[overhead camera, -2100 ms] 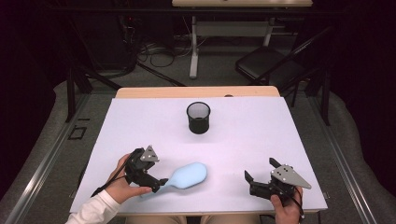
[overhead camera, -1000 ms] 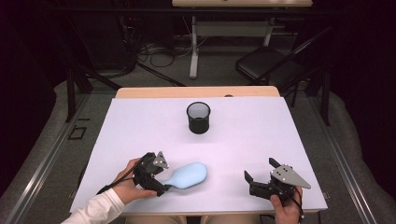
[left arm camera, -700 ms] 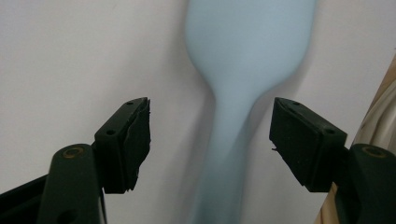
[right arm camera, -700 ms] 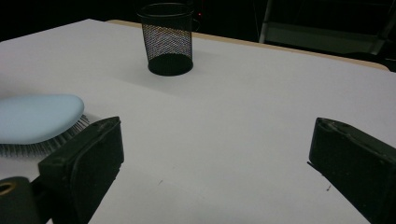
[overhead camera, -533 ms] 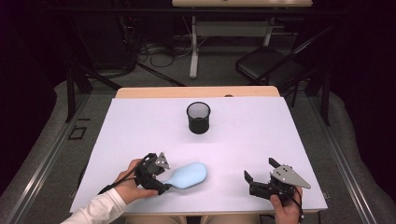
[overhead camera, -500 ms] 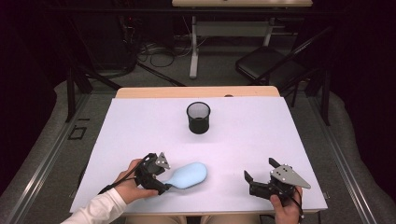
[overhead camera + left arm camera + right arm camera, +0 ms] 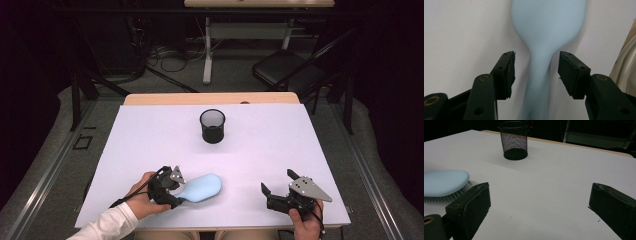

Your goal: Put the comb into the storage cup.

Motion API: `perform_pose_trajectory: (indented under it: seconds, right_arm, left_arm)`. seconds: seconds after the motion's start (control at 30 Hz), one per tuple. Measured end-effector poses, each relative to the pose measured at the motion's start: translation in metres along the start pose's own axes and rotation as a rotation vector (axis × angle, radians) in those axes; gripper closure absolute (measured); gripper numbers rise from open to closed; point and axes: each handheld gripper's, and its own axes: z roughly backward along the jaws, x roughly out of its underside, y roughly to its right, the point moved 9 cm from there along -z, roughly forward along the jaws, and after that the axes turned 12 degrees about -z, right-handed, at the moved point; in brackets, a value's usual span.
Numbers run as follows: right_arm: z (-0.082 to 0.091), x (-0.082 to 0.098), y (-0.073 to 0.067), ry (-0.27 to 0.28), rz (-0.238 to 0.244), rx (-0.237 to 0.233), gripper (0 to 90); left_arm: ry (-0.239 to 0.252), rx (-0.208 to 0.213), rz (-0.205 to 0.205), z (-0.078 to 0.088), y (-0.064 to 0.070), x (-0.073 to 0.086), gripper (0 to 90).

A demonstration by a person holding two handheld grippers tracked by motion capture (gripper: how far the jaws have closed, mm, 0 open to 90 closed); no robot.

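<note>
On the white worktop, the left hand-held gripper has just been closing around the handle of a pale blue hairbrush, pads not yet touching. Best squeeze square on the narrow neck. The right hand-held gripper rests open.

High view overhead, facing forward; gripper views low, close; hairbrush shared.

A lab-like recording room: dark curtained walls, loose cables on the grey floor, a black folding chair, and a white-covered work surface.
</note>
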Motion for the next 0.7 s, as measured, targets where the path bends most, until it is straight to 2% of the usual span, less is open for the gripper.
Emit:
perform_pose_trajectory:
  seconds: [0.27, 0.7]
  right_arm:
    - [0.0, 0.001, 0.0, -0.006, 0.001, 0.001, 3.8]
    - [0.0, 0.001, 0.0, -0.007, 0.002, -0.001, 4.3]
  left_arm:
    - [-0.035, 0.002, -0.028, -0.006, 0.003, 0.001, 55.0]
    - [-0.07, 0.009, -0.029, -0.014, 0.002, -0.001, 59.6]
